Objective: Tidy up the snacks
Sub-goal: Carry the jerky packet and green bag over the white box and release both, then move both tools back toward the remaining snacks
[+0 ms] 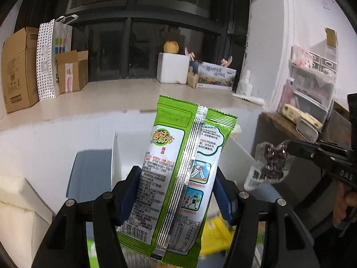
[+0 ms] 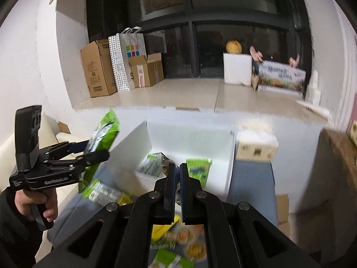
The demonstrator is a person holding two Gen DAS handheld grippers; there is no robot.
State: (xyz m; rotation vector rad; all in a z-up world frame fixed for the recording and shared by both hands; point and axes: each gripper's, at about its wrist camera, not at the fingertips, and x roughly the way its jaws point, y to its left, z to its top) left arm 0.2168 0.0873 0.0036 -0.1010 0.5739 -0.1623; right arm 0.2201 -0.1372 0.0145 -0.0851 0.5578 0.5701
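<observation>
Left wrist view: the left gripper (image 1: 176,192) pinches a green snack packet (image 1: 178,178) across its width, the blue fingers (image 1: 128,192) pressing on both long edges. The packet stands upright with its back seam toward the camera, clear of the surface below; this probably keeps it free for carrying to the white box (image 1: 116,156) behind it. At the right edge, the right gripper (image 1: 287,149) holds a clear bag of dark pieces (image 1: 271,165) by its top corner, so the bag hangs freely.

Right wrist view: the fingers (image 2: 170,178) of the right gripper are pressed together; the clear bag shows only as a sliver between them. Ahead, the white box stands open with green packets (image 2: 198,172) already inside, which suggests it is the collection point. More snacks (image 2: 176,239) lie loose on the blue-grey table (image 2: 252,183) below. At left, a hand (image 2: 33,203) grips the left gripper's handle, the green packet raised beside the box flap.
</observation>
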